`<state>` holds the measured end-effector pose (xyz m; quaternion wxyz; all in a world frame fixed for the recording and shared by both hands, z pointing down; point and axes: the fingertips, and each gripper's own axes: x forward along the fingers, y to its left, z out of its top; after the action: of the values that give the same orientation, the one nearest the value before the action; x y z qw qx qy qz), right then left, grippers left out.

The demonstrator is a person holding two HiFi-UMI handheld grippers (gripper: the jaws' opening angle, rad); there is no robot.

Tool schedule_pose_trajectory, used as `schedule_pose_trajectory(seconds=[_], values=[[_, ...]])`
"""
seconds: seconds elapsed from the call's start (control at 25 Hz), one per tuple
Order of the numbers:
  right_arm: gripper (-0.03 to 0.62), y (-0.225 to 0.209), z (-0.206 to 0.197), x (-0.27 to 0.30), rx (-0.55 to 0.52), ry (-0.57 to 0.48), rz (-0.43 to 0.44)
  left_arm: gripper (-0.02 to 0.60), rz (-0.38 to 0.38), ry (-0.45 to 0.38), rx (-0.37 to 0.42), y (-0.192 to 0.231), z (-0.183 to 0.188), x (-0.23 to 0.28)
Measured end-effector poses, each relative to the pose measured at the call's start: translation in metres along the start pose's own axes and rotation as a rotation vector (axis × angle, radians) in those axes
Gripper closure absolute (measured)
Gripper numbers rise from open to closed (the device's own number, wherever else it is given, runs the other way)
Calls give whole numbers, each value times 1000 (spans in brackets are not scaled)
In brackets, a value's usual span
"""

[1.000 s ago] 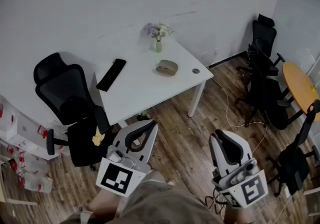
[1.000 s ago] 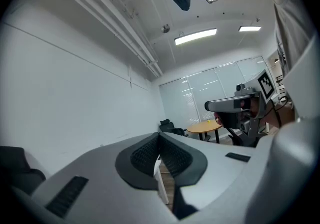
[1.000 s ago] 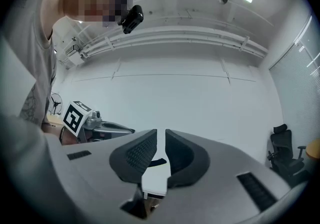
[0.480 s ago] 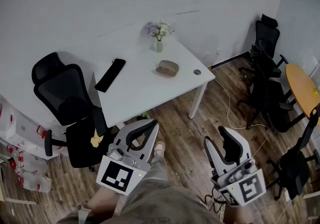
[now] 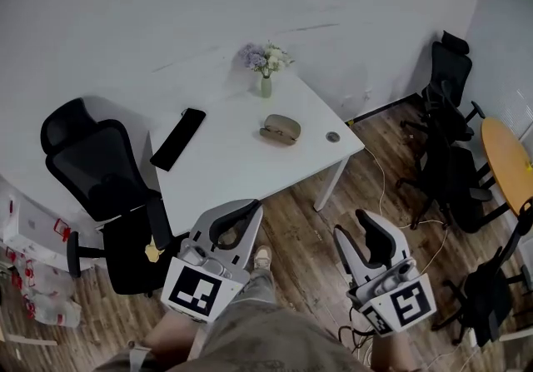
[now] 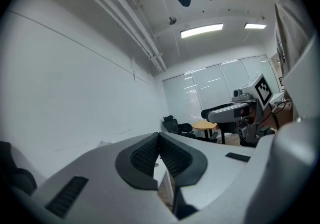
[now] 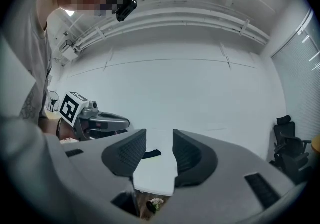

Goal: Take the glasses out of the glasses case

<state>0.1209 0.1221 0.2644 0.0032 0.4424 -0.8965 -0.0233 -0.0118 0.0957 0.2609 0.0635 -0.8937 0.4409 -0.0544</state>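
Observation:
A tan glasses case (image 5: 280, 128) lies closed on the white table (image 5: 241, 166), near its far right part; no glasses show. Both grippers hang over the wooden floor short of the table's near edge, well apart from the case. My left gripper (image 5: 251, 211) is shut with nothing in it; its dark pads (image 6: 150, 153) meet in the left gripper view. My right gripper (image 5: 352, 226) is open and empty, and in the right gripper view (image 7: 159, 150) a strip of tabletop shows through the gap between its pads.
On the table stand a small vase of flowers (image 5: 266, 64), a long black flat object (image 5: 177, 139) at the left and a small round disc (image 5: 333, 136) at the right corner. A black office chair (image 5: 104, 187) stands left of the table, more chairs (image 5: 445, 125) and an orange round table (image 5: 510, 166) stand at the right.
The right gripper's jaws have opened. Both grippers and the person have moved forward toward the table, which now sits closer and more central in the head view.

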Motion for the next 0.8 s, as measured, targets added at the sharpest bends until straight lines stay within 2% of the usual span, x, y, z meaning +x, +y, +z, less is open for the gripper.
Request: schedule_pose_trajectory(seconds=[0.16, 0.36, 0.8], values=[[414, -28, -22, 50, 39, 61, 10, 565, 0, 34, -13, 35, -17, 40], [414, -65, -49, 114, 67, 148, -1, 565, -28, 115, -27, 83, -48, 95], [414, -136, -135, 264, 196, 343, -10, 565, -98, 274, -116, 176, -129, 197]])
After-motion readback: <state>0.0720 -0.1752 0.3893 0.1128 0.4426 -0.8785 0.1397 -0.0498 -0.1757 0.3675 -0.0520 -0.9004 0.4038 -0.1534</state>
